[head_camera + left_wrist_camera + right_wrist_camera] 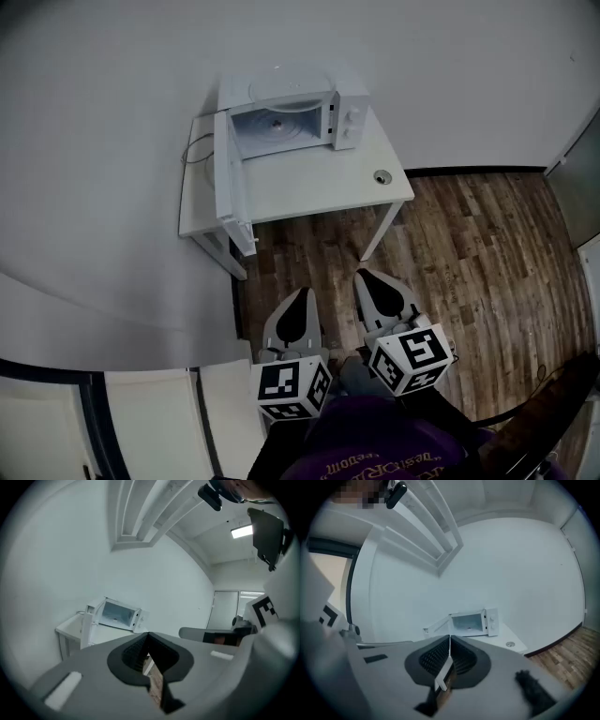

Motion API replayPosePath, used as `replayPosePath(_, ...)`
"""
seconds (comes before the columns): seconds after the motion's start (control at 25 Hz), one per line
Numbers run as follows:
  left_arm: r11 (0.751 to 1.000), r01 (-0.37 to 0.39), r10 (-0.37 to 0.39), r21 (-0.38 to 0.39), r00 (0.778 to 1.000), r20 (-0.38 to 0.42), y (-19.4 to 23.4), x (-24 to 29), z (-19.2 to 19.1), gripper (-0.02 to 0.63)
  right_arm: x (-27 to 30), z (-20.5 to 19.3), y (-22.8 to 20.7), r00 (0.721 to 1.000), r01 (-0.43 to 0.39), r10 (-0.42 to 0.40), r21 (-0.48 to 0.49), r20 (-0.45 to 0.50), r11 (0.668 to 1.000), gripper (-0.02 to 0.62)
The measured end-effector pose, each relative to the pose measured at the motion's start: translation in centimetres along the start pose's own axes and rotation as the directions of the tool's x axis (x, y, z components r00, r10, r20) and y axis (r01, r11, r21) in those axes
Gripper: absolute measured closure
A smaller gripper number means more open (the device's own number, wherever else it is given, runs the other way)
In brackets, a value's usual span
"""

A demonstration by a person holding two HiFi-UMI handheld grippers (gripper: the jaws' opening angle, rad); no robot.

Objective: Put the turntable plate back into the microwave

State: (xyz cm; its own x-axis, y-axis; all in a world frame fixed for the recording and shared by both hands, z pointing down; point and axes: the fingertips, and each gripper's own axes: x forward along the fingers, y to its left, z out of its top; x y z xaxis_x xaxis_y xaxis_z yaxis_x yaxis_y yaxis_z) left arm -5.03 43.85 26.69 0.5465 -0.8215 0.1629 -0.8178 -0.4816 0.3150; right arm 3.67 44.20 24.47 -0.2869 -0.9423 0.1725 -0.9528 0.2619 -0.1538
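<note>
Close by me, the person holds the left gripper (302, 298) and the right gripper (367, 281) side by side, nearly level. Both claws are pressed fully together with nothing in them, which suits an approach with no load yet. Beyond a stretch of wood floor (469, 244) stands the white table (309, 183), well apart from them. On it the microwave (347, 117) has its door (228, 173) swung wide, ready to receive. The turntable plate (281, 89) seems to lie on the microwave's top, not inside.

wood floor (469, 244) lies open up to the table (319, 187); microwave (349, 112) mouth gapes free, its door (228, 178) jutting forward on the left, wall (94, 141) close beside.
</note>
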Motion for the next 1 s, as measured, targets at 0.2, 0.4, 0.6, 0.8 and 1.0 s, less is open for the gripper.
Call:
replayPosePath(0.2,1.000,0.003,-0.003,-0.004,1.000,-0.008,0.5,0.6,-0.4,0.598,0.6,-0.4,-0.4,1.000,0.010,-0.010,0.004,-0.003,1.000,0.584)
replayPosePath(0.4,1.000,-0.011,0.010,-0.009,1.000,-0.009,1.2,1.9,-0.5,0.598,1.8,0.3,-1.1,0.999,0.012,-0.012,0.004,0.035,1.000,0.584)
replayPosePath(0.6,1.000,-0.027,0.027,-0.007,1.000,-0.007,2.0,4.5,0.1,0.598,4.7,0.8,-2.4,1.000,-0.018,0.018,-0.003,0.021,1.000,0.584)
replayPosePath(0.8,0.999,-0.042,0.042,-0.008,0.999,-0.006,3.0,8.1,0.8,0.598,7.8,1.5,-4.2,0.999,-0.047,0.047,-0.011,0.011,0.999,0.584)
replayPosePath(1.0,0.999,-0.040,0.040,0.000,0.999,-0.011,3.3,12.5,1.8,0.598,11.2,2.5,-7.0,0.998,-0.055,0.055,-0.008,0.009,0.998,0.584)
